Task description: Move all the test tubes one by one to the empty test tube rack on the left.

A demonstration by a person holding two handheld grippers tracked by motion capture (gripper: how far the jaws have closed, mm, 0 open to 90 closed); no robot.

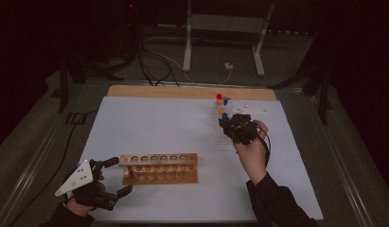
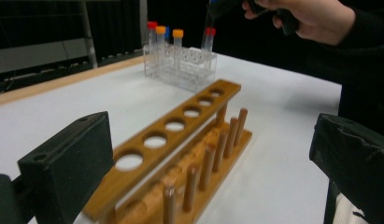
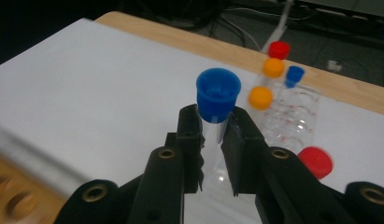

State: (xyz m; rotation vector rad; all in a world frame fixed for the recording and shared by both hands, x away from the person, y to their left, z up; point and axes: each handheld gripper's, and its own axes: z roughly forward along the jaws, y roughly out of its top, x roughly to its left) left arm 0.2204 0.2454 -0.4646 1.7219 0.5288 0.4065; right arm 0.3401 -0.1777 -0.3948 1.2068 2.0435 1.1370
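Right gripper point(image 3: 213, 140) is closed on a clear plastic tube with a blue screw cap point(image 3: 217, 95); both black jaws press the tube wall just under the cap, tube held upright, cap standing clear above the jaw tips. In the high view the right gripper point(image 1: 226, 124) sits at the far right of the white table sheet point(image 1: 149, 123), just beside the clear plastic tube rack point(image 1: 230, 109), with the blue cap point(image 1: 225, 115) at its tip. Rack holds further capped tubes: a red-capped tube point(image 3: 279, 49), two orange-capped tubes point(image 3: 260, 98) and a second, smaller-looking blue-capped tube point(image 3: 295, 74) farther back; another red cap point(image 3: 316, 161) shows blurred at the near side. Whether the held tube's lower end is inside a rack well or above it cannot be told. Left gripper point(image 1: 117, 176) rests at the near left edge of the sheet, jaws wide apart and holding nothing, one on each side of the left end of the wooden test-tube rack with six round holes and a row of pegs point(image 2: 180, 140). No contact visible between those jaws and the wood. Wooden rack holes are unoccupied. The two racks lie well apart.
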